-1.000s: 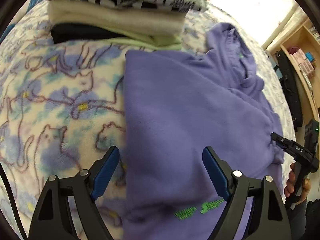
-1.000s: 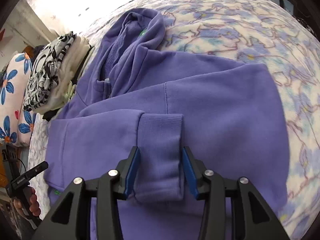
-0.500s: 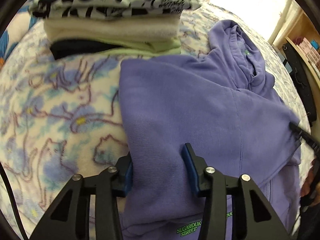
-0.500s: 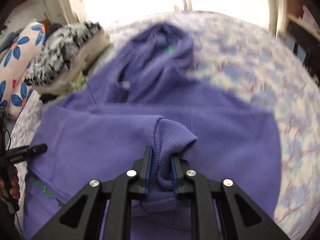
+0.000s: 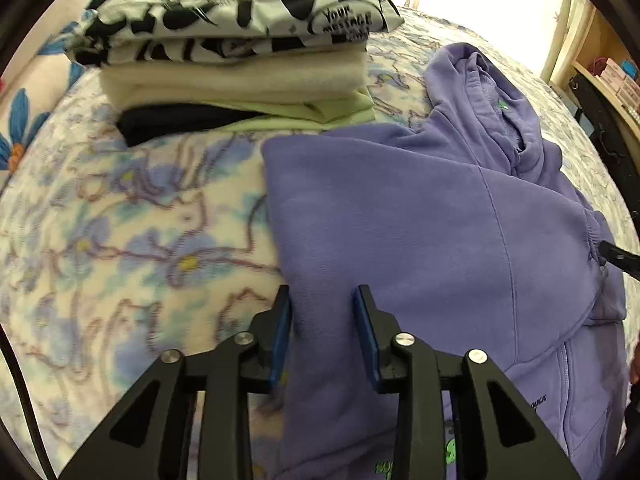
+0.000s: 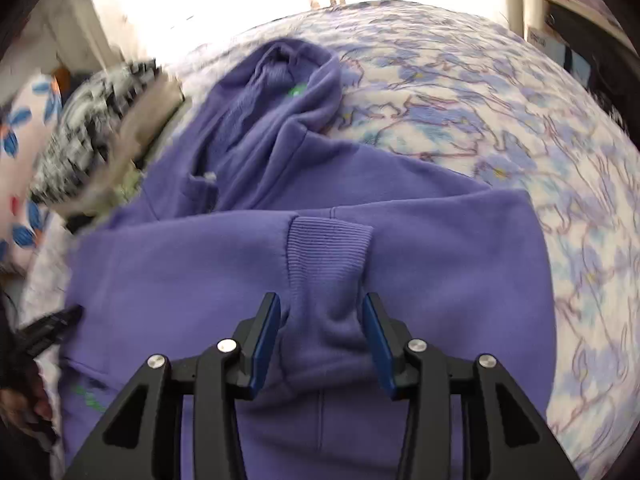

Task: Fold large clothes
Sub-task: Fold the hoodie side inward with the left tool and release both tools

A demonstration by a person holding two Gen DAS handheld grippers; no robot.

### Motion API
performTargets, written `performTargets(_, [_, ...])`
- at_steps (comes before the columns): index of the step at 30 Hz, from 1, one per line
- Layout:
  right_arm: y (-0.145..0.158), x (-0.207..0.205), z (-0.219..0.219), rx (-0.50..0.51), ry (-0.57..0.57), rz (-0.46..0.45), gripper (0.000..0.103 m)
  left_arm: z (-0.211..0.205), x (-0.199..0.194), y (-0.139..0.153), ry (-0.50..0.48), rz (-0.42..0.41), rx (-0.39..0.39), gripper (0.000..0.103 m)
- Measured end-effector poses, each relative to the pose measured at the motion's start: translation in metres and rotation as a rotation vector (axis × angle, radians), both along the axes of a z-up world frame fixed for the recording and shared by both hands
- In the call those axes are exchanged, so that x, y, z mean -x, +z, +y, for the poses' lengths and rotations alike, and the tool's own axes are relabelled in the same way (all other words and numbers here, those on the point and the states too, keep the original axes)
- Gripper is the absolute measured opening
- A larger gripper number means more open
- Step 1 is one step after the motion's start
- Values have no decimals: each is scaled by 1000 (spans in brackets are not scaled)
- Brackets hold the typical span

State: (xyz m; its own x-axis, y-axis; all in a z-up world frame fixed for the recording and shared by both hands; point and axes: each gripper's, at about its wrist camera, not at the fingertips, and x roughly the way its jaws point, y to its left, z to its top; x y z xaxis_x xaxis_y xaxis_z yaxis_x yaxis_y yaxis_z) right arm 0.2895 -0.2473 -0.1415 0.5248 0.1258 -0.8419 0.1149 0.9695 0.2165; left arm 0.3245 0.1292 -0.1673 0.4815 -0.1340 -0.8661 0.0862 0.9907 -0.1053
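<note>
A purple hoodie (image 5: 432, 216) lies on the patterned bedspread, hood toward the far side, sleeves folded over the body. My left gripper (image 5: 323, 300) is partly open with its jaws around the hoodie's left folded edge. In the right wrist view the hoodie (image 6: 440, 264) fills the middle. My right gripper (image 6: 322, 312) is partly open, its jaws on either side of the ribbed sleeve cuff (image 6: 326, 248), which lies on the hoodie's body. The right gripper's tip (image 5: 618, 258) shows at the right edge of the left wrist view, and the left gripper (image 6: 48, 326) shows at the left of the right wrist view.
A stack of folded clothes (image 5: 240, 52), a black-and-white print on top, sits on the bed beyond the hoodie's left shoulder; it also shows in the right wrist view (image 6: 100, 132). A floral pillow (image 6: 24, 140) lies behind it. Wooden shelves (image 5: 612, 76) stand at the far right. The blue-flowered bedspread (image 5: 120, 240) surrounds the hoodie.
My right gripper pinched the sleeve cuff half a second ago; its jaws have since opened and the cuff lies flat. My left gripper narrowed around the hoodie's left edge and moved forward.
</note>
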Motion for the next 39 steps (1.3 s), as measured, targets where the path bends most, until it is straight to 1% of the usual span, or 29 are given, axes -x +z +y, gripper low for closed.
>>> performTargets(2, [7,10,-3,-14,-17,-19,43,1,11,14,25,-67,-44,33])
performTargets(3, [9,15,-3,-9,-23,-27,43,-1,17,22,29,-105,-62,40])
performTargets(4, [10,17,-1,-3,-24,-29,43,-3,23,28,28,-134,-81,55])
performTargets(5, [12,22,3,0,-19,-34,43,-8,31,35,21,-161,-91,62])
performTargets(6, [14,27,9,-5,-6,-48,43,-13,37,40,11,-181,-83,65])
performTargets(8, [15,32,24,-10,23,-61,43,-23,48,45,-12,-185,-43,65])
performTargets(11, [15,36,57,-14,92,-76,43,-39,54,39,-23,-101,60,65])
performTargets(13, [13,36,78,-11,135,-89,43,-49,57,33,-12,-102,90,65])
performTargets(16, [1,33,109,21,200,-82,43,-64,61,12,-4,-91,48,65])
performTargets(18, [-14,26,123,86,223,-48,43,-70,62,-5,5,-70,-8,65])
performTargets(19, [-19,25,125,113,225,-37,41,-70,62,-12,4,-59,-21,65])
performTargets(20, [-24,24,123,149,227,-37,41,-69,63,-16,0,-64,-15,65])
performTargets(21, [-25,25,118,153,224,-46,41,-65,64,-18,-1,-74,-4,65])
performTargets(24, [-21,31,81,182,149,-48,40,-59,61,-20,-8,-68,9,65])
performTargets(25, [-20,32,68,146,146,-45,29,-57,59,-21,-11,-65,8,65])
performTargets(26, [-20,33,56,111,139,-29,11,-57,58,-21,-16,-62,8,65])
performTargets(27, [-20,35,46,84,131,-18,4,-57,58,-21,-19,-62,5,65])
performTargets(28, [-19,36,38,57,127,-12,0,-58,58,-22,-23,-62,1,65])
performTargets(29, [-16,38,29,22,125,-8,0,-58,58,-22,-26,-63,-4,65])
performTargets(30, [-14,40,24,79,92,-3,0,-58,58,-22,-25,-65,-10,65])
performTargets(31, [-13,41,22,140,65,-4,6,-58,58,-22,-24,-67,-12,65])
performTargets(32, [-12,42,16,169,50,-10,6,-58,57,-23,-23,-69,-14,65])
performTargets(34, [-13,41,-2,87,23,1,6,-60,58,-23,-22,-75,-23,65])
performTargets(35, [-12,39,-9,27,11,0,6,-61,58,-23,-23,-78,-33,65])
performTargets(37, [-7,34,-10,-12,15,-25,6,-63,59,-23,-25,-82,-47,66])
performTargets(39, [0,26,0,-26,38,-55,6,-64,59,-21,-22,-77,-50,66])
